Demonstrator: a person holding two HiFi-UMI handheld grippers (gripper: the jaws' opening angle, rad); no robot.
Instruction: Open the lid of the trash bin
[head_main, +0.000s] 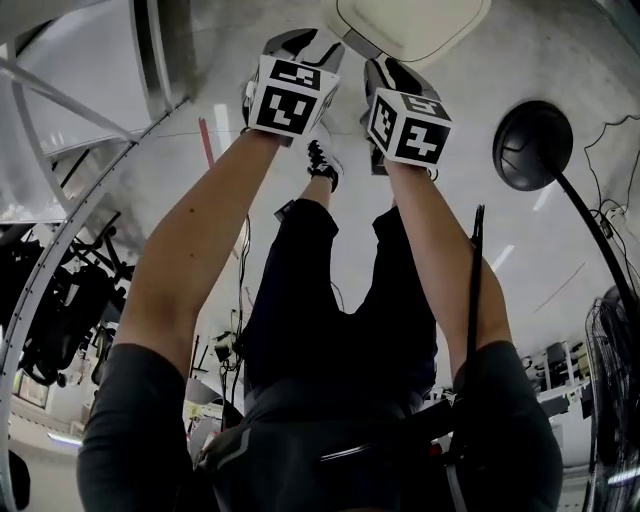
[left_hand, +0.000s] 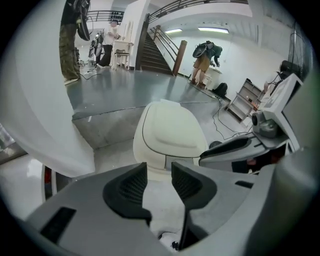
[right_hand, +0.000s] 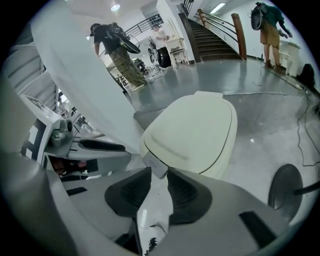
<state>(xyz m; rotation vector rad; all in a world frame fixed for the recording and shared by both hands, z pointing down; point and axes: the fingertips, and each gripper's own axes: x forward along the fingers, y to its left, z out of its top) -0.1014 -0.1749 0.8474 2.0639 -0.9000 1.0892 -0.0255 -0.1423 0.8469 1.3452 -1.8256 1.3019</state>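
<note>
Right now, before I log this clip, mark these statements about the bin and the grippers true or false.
1. The lid of the trash bin is shut. True.
2. The left gripper holds a cloth. False: its jaws stand apart with nothing between them.
3. In the head view, a black round base stands to the right of the bin. True.
4. The lid is black. False: it is cream white.
5. The right gripper faces away from the bin. False: the lid lies just ahead of its jaws.
</note>
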